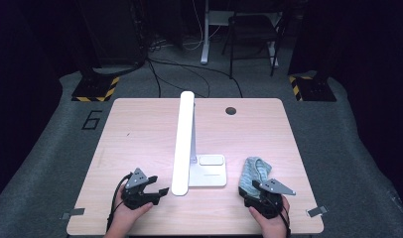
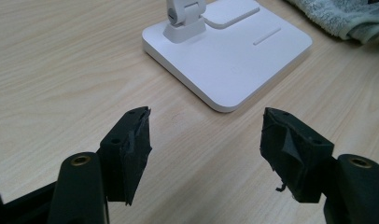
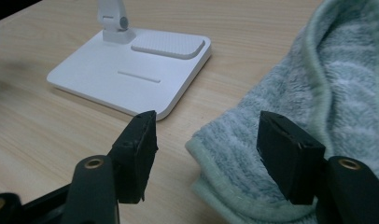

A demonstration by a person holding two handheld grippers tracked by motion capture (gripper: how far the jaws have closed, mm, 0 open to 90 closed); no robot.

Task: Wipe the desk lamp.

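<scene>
Your right gripper (image 3: 206, 140) sits w/ its fingers (image 3: 136, 149) apart, nothing pinched yet. The towel (image 3: 318, 102) is right at them: its rolled near edge lies between the two fingers, and the bulk of the cloth piles up past the far-side finger, which looks to be brushing the pile, though you can't tell for sure. From the high view the towel (image 1: 254, 172) is a small crumpled heap just ahead of that gripper (image 1: 259, 191), beside the lamp base (image 1: 208, 171).

Handling, as a guess: it's soft terry, light, floppy, not fragile. It won't slip out of the pads, but it won't hold shape either, so whatever you lift will sag and drag the rest along. Take the thick hemmed edge between the fingers, not a single loose layer; a fold gives more to bite on. Go low, since the edge rests flat on the table (image 3: 47, 130), and close fully bc the cloth squashes. Mind the lamp base (image 3: 131, 74) just off the inner finger; keep the pull away from it.

Your left gripper (image 2: 206, 140) is also apart, empty, w/ bare tabletop between the fingers (image 2: 134, 149) and the lamp base (image 2: 229, 56) ahead of them. The towel corner (image 2: 337, 18) is well beyond, past the base.
</scene>
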